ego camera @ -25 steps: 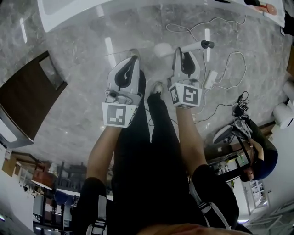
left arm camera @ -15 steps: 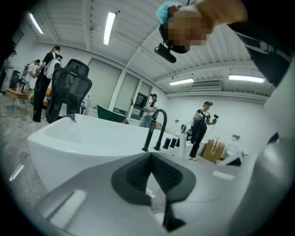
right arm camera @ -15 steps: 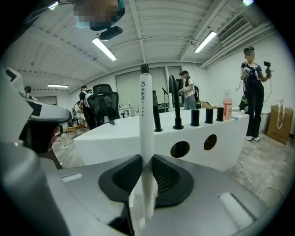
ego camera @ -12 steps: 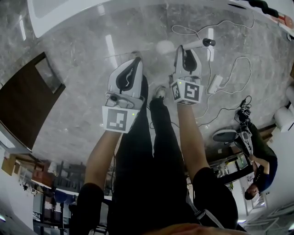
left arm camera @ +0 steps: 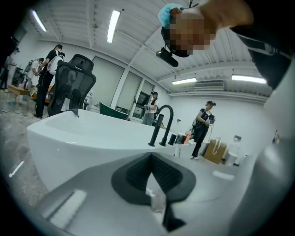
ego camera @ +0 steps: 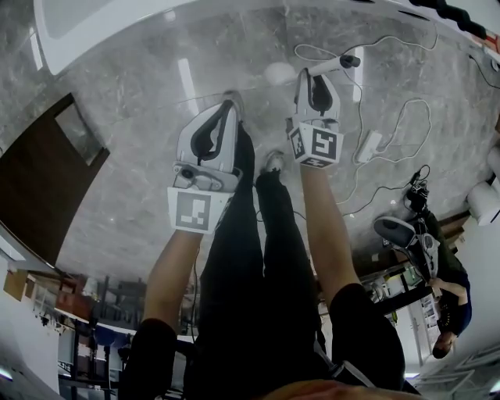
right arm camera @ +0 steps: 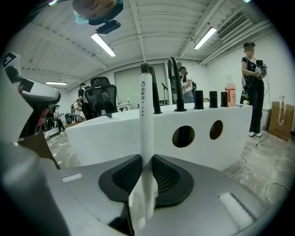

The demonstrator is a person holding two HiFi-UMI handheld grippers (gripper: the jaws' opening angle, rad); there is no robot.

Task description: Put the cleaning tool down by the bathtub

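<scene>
**Q:** Any writing on show?

**A:** A small round logo and a short column of characters run down the white handle of the cleaning tool (right arm camera: 146, 106), too fine to read. The marker cube (ego camera: 316, 145) on each gripper shows a black square pattern.

**Q:** Who holds the tool?

**A:** The right gripper (right arm camera: 146, 159), pads clenched on the handle. The left gripper (left arm camera: 151, 156) is pinched closed on nothing.

**Q:** And the room around it?

**A:** The tool is held over the marble floor (ego camera: 133, 117), near the bathtub (ego camera: 109, 23) rim. Bare floor lies to its left, loose cables (ego camera: 391, 117) trail to its right, and a brown panel (ego camera: 39, 172) stands at the far left.
</scene>
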